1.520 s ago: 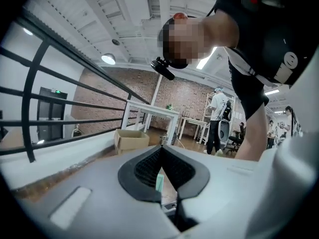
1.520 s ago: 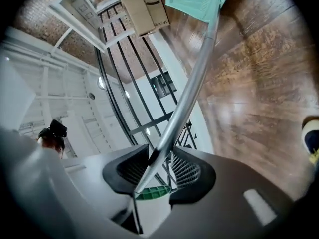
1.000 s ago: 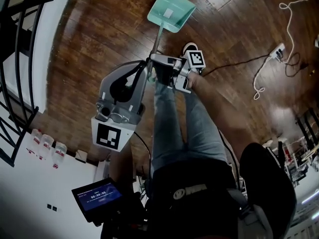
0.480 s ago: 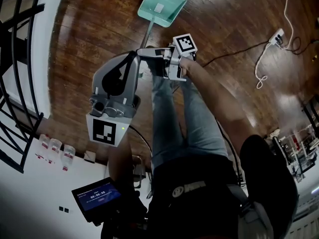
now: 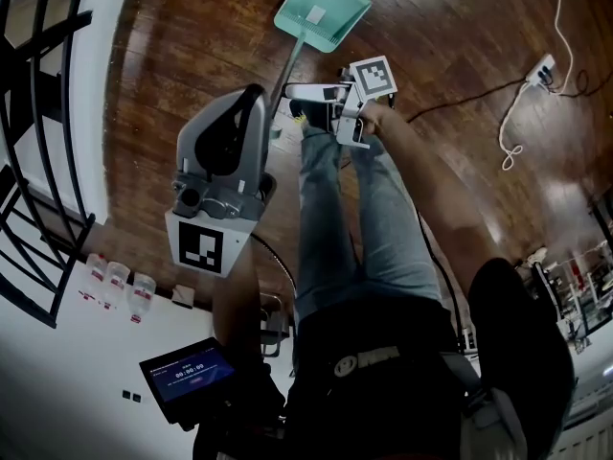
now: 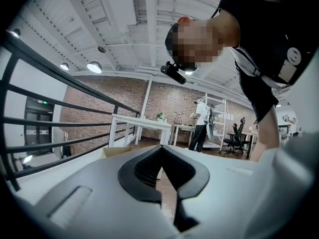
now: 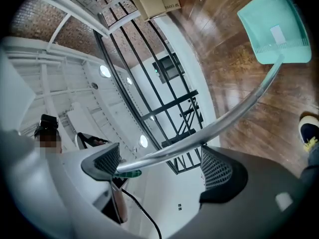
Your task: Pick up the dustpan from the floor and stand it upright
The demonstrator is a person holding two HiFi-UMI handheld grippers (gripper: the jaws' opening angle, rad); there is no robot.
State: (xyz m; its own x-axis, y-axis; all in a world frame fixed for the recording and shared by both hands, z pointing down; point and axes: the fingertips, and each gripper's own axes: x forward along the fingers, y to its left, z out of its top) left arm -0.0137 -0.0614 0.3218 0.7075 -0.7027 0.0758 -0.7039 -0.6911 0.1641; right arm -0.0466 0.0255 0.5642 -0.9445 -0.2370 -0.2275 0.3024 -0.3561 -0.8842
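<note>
Now right tool (image 7: 160, 158) has just parted its jaws round dustpan (image 7: 274, 26) handle (image 7: 239, 111); left tool (image 6: 161, 151) closed, empty; white label (image 7: 277, 34) unreadable.

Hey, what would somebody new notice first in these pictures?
The teal dustpan stands out on the dark wooden floor at the top of the head view, its long metal handle slanting up toward the person. The right tool has just been opening its jaws, with that handle between them. The big grey left tool is shut.

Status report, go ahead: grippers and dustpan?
Left gripper shut, empty. Right gripper jaws just opened, handle between them, unclamped. Dustpan blade on floor, handle raised. Shoe nearby.
</note>
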